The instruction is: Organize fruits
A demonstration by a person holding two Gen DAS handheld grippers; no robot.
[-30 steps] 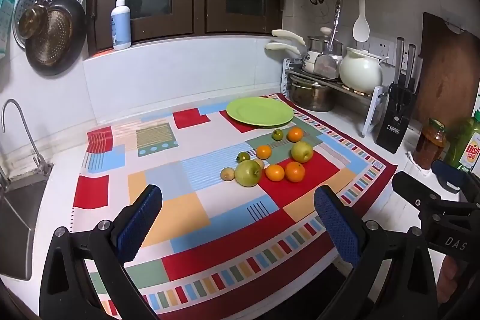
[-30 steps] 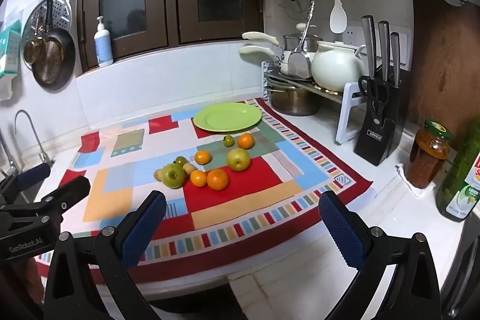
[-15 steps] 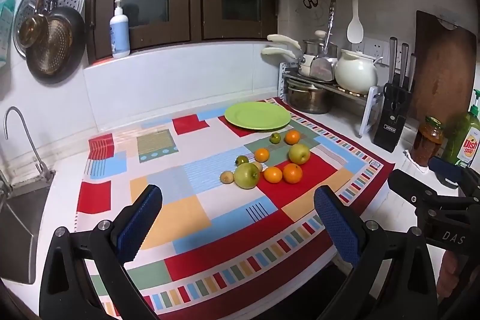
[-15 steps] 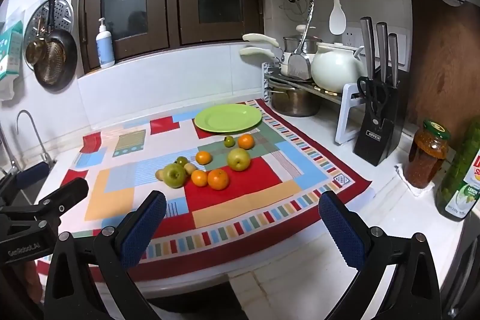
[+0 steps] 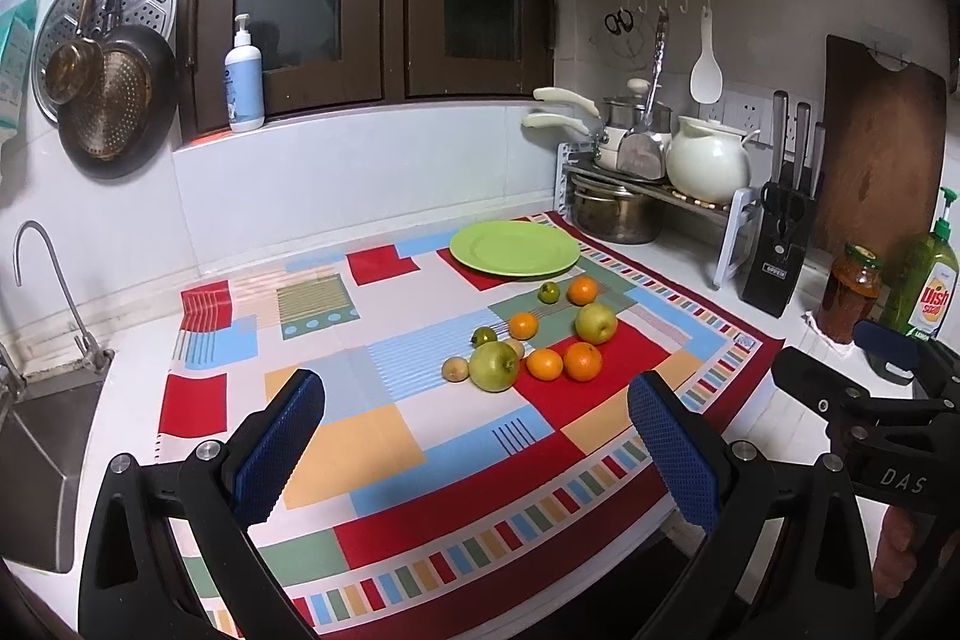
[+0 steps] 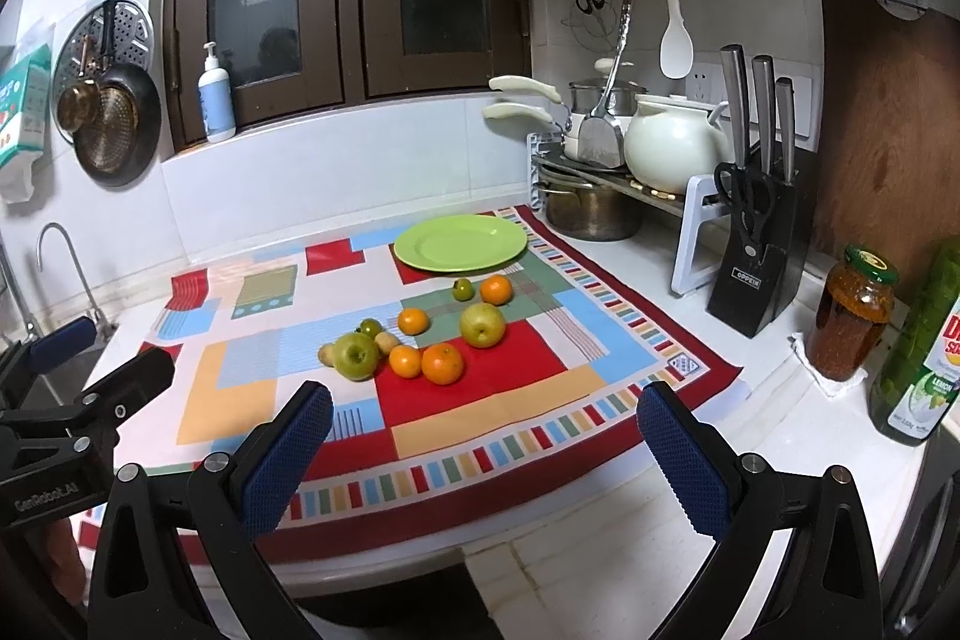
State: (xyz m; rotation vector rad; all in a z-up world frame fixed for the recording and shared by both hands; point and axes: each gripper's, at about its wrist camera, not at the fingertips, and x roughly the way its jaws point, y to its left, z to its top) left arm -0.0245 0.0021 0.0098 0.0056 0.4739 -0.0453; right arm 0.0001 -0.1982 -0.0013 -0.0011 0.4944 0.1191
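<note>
A cluster of fruit lies mid-mat: a big green apple (image 5: 493, 366) (image 6: 355, 355), a second apple (image 5: 596, 322) (image 6: 482, 324), several oranges such as one (image 5: 582, 360) (image 6: 442, 363), small green citrus (image 5: 548, 291) and brownish kiwis (image 5: 455, 369). An empty green plate (image 5: 514, 248) (image 6: 461, 242) sits behind them. My left gripper (image 5: 474, 445) is open and empty, hovering over the mat's near part. My right gripper (image 6: 483, 451) is open and empty above the counter's front edge.
The patchwork mat (image 5: 372, 436) covers the counter. A sink and tap (image 5: 42, 280) are at left. A pot rack (image 6: 606, 184), knife block (image 6: 753, 244), jar (image 6: 852, 316) and dish soap bottle (image 6: 921, 358) stand at right.
Both grippers have drawn back and risen slightly, so the fruit looks a little smaller and farther. Both stay open; the fruit has not moved.
</note>
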